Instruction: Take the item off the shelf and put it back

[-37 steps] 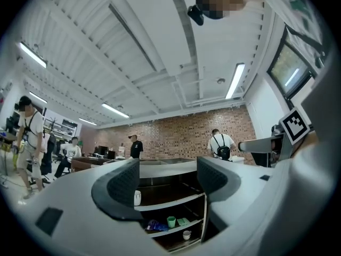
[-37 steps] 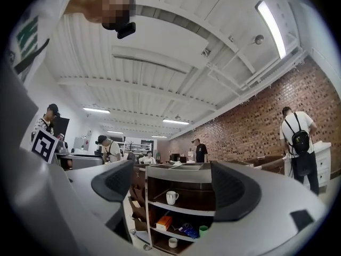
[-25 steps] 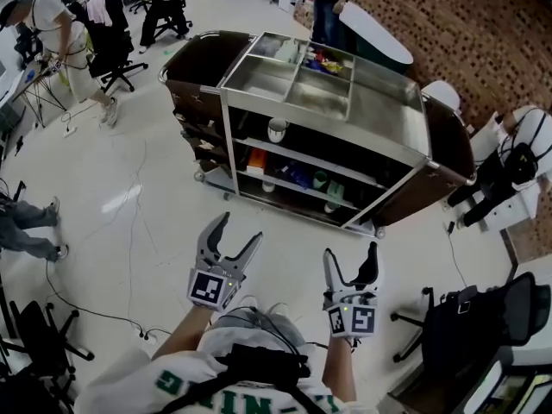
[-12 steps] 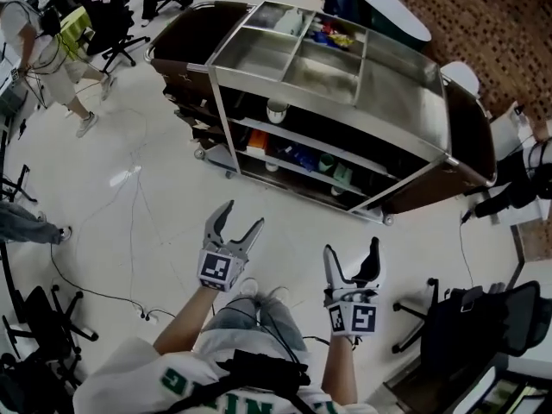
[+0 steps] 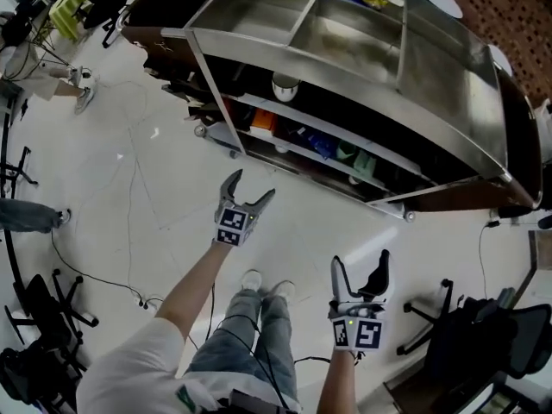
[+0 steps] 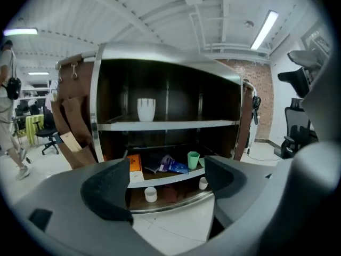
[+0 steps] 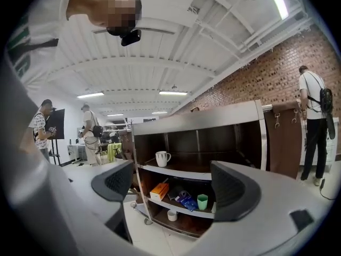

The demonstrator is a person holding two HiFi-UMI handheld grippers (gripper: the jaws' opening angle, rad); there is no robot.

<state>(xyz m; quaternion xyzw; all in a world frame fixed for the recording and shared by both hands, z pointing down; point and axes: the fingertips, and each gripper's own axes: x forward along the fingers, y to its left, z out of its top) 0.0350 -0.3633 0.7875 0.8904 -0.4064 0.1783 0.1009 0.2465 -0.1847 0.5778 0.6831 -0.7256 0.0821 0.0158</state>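
A steel shelf cart (image 5: 259, 11) stands ahead on the floor. A white mug (image 5: 285, 85) (image 6: 146, 109) (image 7: 161, 158) sits on its upper shelf. The middle shelf holds an orange box (image 6: 135, 163) (image 7: 159, 190), a blue packet (image 6: 173, 165) and a green cup (image 6: 193, 159) (image 7: 202, 201). My left gripper (image 5: 253, 185) (image 6: 166, 180) is stretched out toward the shelves, short of them, and its jaws are opening with nothing between them. My right gripper (image 5: 360, 261) (image 7: 173, 188) hangs back nearer my body, open and empty.
Small white cups (image 6: 151, 194) stand on the bottom shelf. Brown bags (image 6: 74, 137) hang at the cart's left end. Cables (image 5: 129, 231) trail over the floor at left. Office chairs (image 5: 43, 317) (image 5: 483, 335) stand at lower left and lower right. People (image 7: 41, 127) are in the background.
The cart has come much nearer in the head view. My left arm has reached forward toward the shelves, while the right gripper has stayed low and close to me.
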